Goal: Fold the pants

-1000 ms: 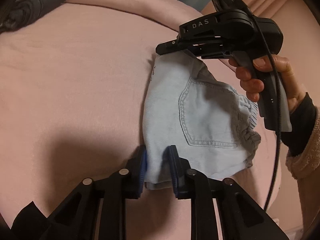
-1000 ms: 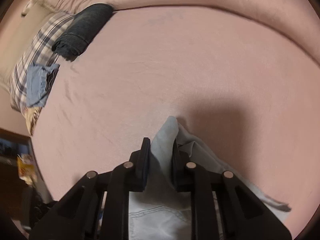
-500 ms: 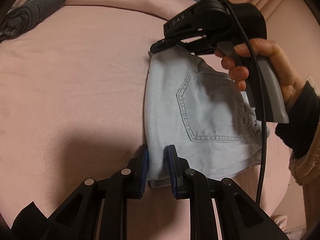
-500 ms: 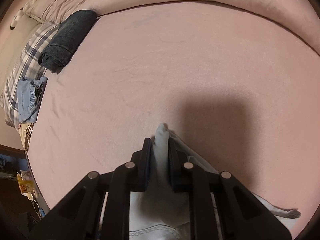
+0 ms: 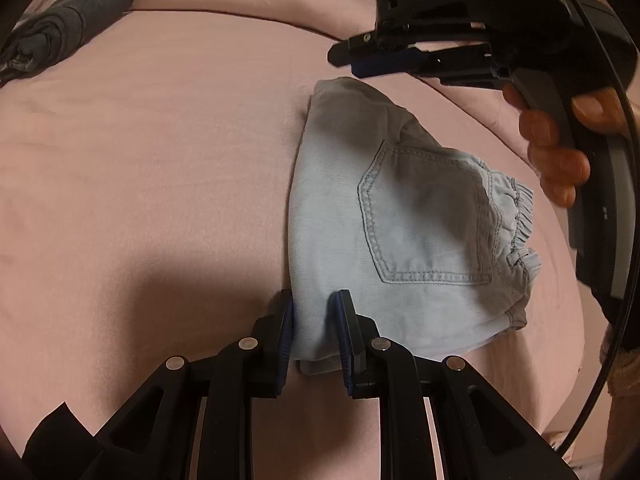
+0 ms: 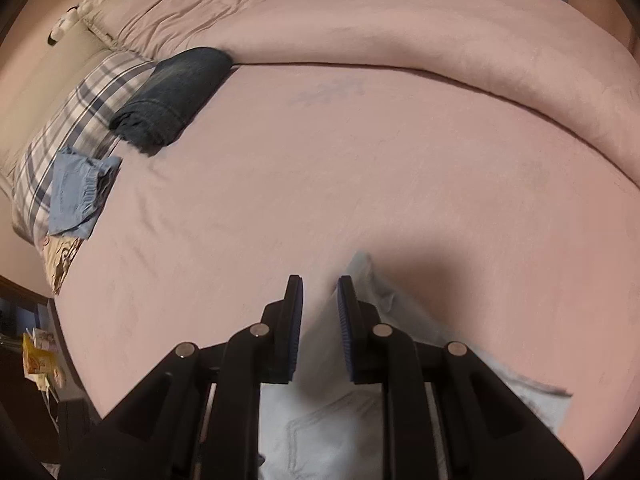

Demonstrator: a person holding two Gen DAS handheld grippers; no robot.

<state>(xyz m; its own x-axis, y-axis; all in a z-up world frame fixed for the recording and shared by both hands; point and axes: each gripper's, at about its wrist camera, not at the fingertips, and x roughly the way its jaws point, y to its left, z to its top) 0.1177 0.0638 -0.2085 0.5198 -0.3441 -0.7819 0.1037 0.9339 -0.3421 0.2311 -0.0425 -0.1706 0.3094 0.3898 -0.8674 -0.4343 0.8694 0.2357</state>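
Observation:
The light blue denim pants (image 5: 404,216) lie folded into a small packet on the pink bed, back pocket up. My left gripper (image 5: 313,312) straddles the packet's near left corner, its pads touching the cloth on both sides. My right gripper (image 5: 352,62) hangs just above the packet's far corner, empty. In the right wrist view the right gripper (image 6: 319,292) has a gap between its pads with nothing in it, and the pants (image 6: 320,420) lie below it.
A folded dark denim garment (image 6: 172,96) lies far left by a plaid pillow (image 6: 68,132), with a blue folded garment (image 6: 76,192) on it. A rolled pink duvet (image 6: 400,28) runs along the far side. The bed edge drops off at left (image 6: 60,320).
My right gripper has let go of the pants' far corner and lifted away from it. The corner has dropped flat onto the bed. My left gripper has stayed on the near corner.

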